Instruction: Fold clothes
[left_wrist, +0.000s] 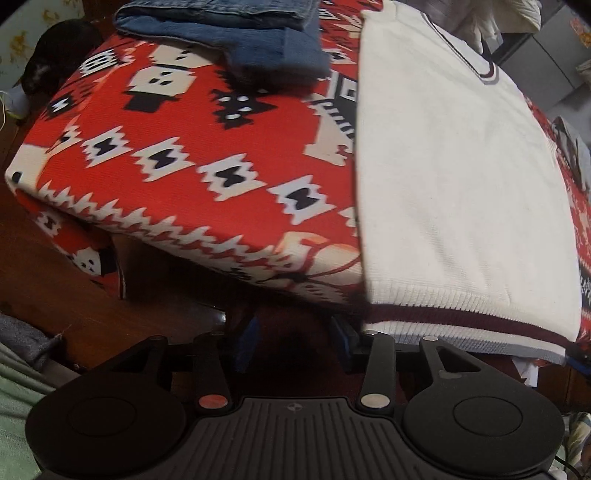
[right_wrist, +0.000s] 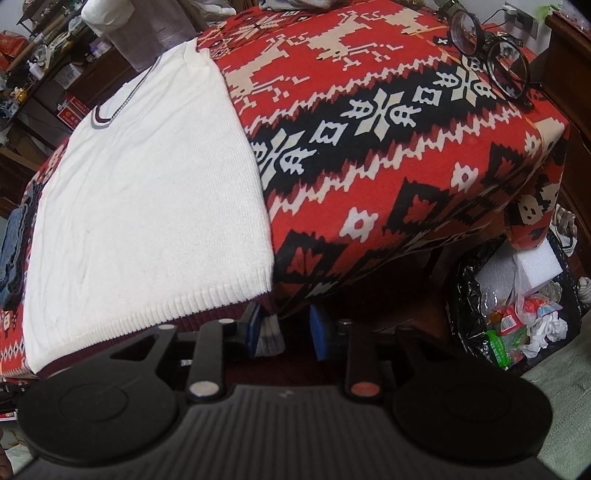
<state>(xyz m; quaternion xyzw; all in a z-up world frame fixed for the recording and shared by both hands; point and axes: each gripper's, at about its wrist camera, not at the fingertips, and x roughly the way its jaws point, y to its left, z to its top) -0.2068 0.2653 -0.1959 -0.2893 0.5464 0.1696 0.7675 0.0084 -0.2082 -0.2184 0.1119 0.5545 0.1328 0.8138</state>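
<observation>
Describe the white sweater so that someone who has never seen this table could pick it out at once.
Find the table draped in a red patterned cloth. The sweater lies flat on it, its ribbed hem hanging over the near edge by the grippers. It is the only white knit there, with a dark-striped V-neck and maroon hem band, unlike the folded blue jeans beside it.

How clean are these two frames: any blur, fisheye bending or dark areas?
Left wrist view: the tablecloth pattern and folded jeans look smeared, the white sweater bows outward, and it is dark under the table edge. Right wrist view: sharper, the knit ribs readable, same barrel bend, corners vignetted black.
</observation>
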